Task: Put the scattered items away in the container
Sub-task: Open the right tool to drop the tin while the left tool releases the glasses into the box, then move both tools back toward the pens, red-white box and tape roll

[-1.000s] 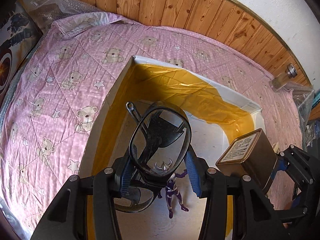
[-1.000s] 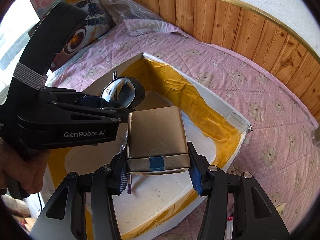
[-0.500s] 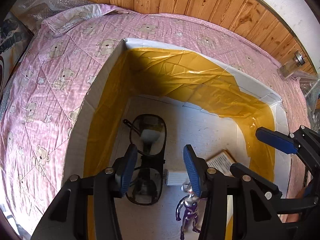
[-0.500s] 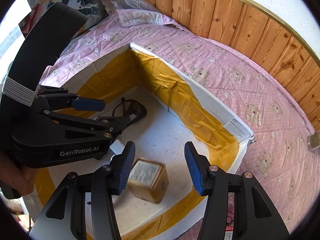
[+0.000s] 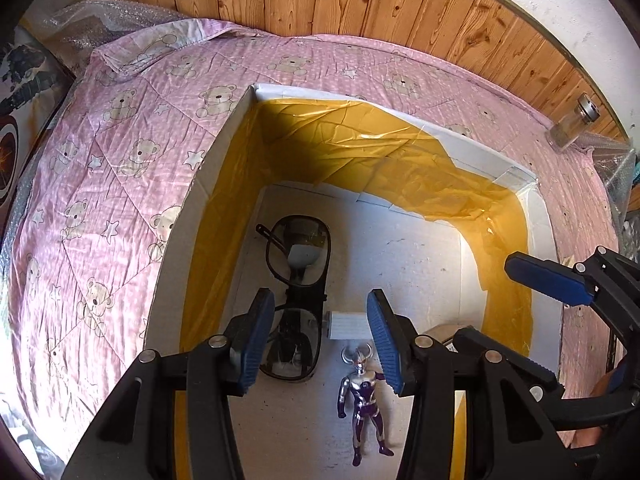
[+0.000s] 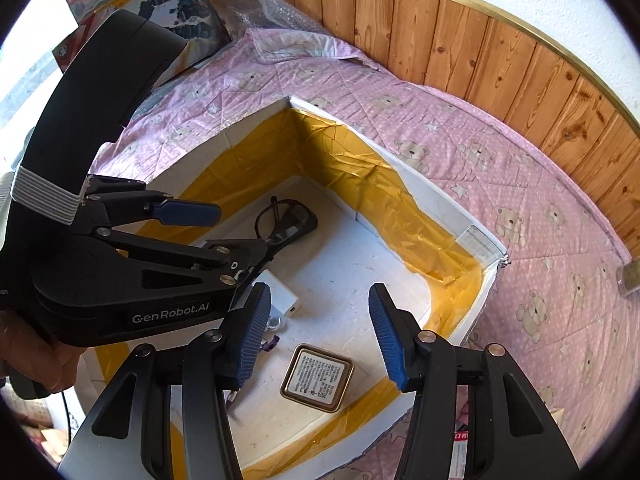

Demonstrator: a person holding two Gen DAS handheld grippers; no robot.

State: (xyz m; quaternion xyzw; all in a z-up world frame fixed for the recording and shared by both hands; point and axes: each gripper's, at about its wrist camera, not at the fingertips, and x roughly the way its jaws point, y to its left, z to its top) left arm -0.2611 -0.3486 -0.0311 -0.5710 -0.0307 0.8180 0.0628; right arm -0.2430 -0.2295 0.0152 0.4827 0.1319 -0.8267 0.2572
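A white foam box [image 5: 240, 120] [image 6: 448, 208] lined with yellow tape sits on the pink bear-print bedspread. On its floor lie black glasses [image 5: 298, 280] [image 6: 286, 222], a white charger [image 5: 348, 326] [image 6: 280, 300], a purple and silver figure [image 5: 362, 400] and a brown square tin [image 6: 318, 378] with a label on top. My left gripper [image 5: 320, 344] hangs open above the glasses and charger, holding nothing. Over the tin, my right gripper [image 6: 318, 336] is open and empty too. The figure is mostly hidden in the right wrist view.
A wooden panel wall [image 5: 360, 0] runs behind the bed. A glass shaker jar [image 5: 572, 128] stands at the bed's far right edge. Picture boxes [image 6: 176, 16] and bubble wrap [image 6: 264, 4] sit at the far left. A hand [image 6: 32, 352] holds the left gripper.
Both grippers opened: the left let the glasses fall and the right let the tin fall into the box. Both have since lifted slightly above the box floor.
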